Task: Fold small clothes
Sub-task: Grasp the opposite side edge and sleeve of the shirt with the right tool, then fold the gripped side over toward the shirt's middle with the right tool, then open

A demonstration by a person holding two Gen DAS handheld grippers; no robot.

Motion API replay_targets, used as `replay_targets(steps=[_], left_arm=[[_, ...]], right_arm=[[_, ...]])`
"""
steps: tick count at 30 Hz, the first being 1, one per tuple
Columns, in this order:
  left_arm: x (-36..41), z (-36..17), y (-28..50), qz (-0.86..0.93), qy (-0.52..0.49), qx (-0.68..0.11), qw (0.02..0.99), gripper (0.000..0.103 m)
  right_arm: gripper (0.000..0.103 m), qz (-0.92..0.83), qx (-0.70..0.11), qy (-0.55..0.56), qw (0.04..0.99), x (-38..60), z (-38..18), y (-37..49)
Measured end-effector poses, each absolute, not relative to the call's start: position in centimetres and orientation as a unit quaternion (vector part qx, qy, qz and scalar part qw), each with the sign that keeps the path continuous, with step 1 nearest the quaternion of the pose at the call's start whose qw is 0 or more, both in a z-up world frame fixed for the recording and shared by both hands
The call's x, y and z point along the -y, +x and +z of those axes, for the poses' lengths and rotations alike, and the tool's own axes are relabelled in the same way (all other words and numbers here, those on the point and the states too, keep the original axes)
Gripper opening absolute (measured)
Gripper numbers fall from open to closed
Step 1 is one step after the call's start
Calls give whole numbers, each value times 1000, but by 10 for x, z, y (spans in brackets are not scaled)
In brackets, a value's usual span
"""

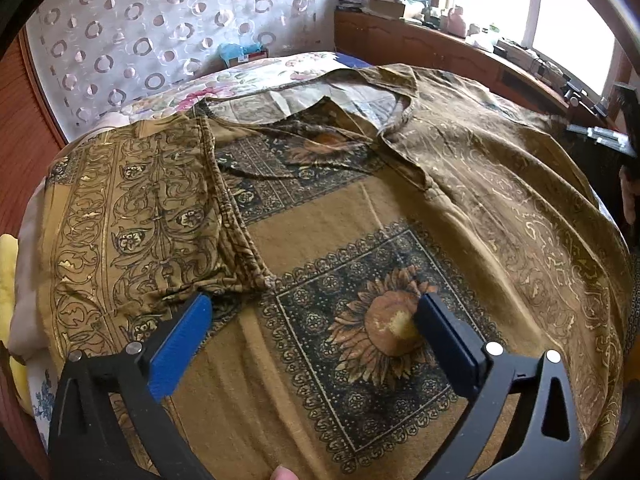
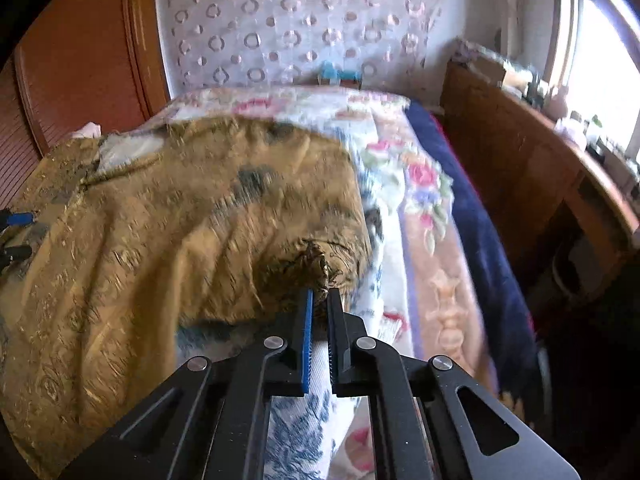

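Note:
A mustard-gold patterned garment [image 1: 320,208] with black borders and sunflower squares lies spread on the bed. Its left sleeve [image 1: 136,216] is folded inward; its right side [image 1: 520,200] is draped over. My left gripper [image 1: 312,312] is open and empty, hovering just above the sunflower print. In the right wrist view, my right gripper [image 2: 320,294] is shut on a bunched corner of the garment [image 2: 316,264], lifted a little above the bed. The left gripper's fingers [image 2: 16,220] peek in at the left edge.
The bed has a floral quilt [image 2: 416,184] and a dark blue blanket [image 2: 480,240] along its right side. A wooden cabinet [image 2: 520,168] with clutter stands right under a window. A curtain with circle pattern [image 1: 160,32] hangs behind.

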State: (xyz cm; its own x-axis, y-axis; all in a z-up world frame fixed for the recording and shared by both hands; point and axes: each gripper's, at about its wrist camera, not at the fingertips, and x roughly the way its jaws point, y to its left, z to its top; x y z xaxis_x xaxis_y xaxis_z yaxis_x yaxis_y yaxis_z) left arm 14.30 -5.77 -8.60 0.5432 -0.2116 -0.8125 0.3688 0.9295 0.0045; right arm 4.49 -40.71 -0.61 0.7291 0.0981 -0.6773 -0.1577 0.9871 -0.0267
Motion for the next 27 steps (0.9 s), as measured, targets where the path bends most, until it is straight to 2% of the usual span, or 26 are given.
replay_targets(steps=[7,12,21,27], left_arm=[[57,-86,144,-165,88,-448,874,103],[57,-86,144,-165,89,-448,874,103],[53,-73,130,-163,68,-423,889,103],[58,-44,108,-168,55,-375,910,103]], right_arm=[[6,122,-284,-78,948,353,33,28],[6,168,-312,-84,931,313,15,31],[7,176,-358,-47,916,307,-19,46],[16,166,-353,-40,920,304,-9,50]])
